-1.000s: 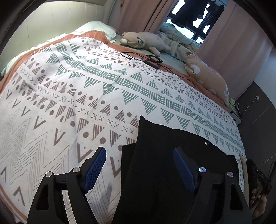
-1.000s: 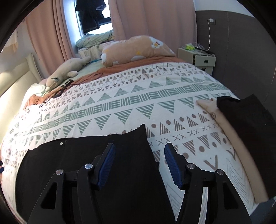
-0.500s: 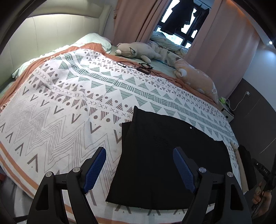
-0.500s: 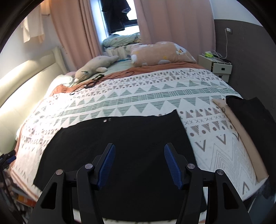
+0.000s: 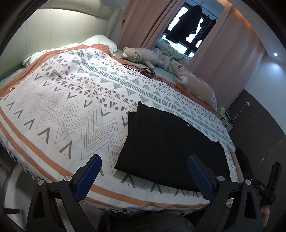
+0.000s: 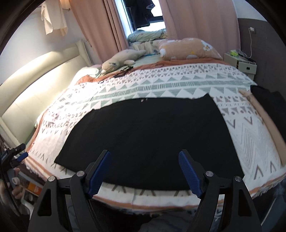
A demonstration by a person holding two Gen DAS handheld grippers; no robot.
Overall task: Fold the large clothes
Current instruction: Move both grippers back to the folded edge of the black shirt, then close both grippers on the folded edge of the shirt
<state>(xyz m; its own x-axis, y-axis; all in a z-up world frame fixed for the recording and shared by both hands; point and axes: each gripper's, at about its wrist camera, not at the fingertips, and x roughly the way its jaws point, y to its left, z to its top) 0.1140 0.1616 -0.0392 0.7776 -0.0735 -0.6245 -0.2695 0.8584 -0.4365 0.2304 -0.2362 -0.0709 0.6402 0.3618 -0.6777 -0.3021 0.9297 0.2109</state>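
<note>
Both tools have pulled back from the black garment [image 6: 146, 135], now lying flat and folded near the foot edge of the patterned bedspread [image 5: 75, 110]. Left tool [image 5: 144, 176] and right tool [image 6: 144, 171] are opening, empty; this fold looks finished.

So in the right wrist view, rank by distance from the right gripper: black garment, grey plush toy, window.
From the right gripper:
1. Black garment, spread flat just ahead.
2. Grey plush toy, far side of bed, left.
3. Window, behind everything, between curtains.
</note>
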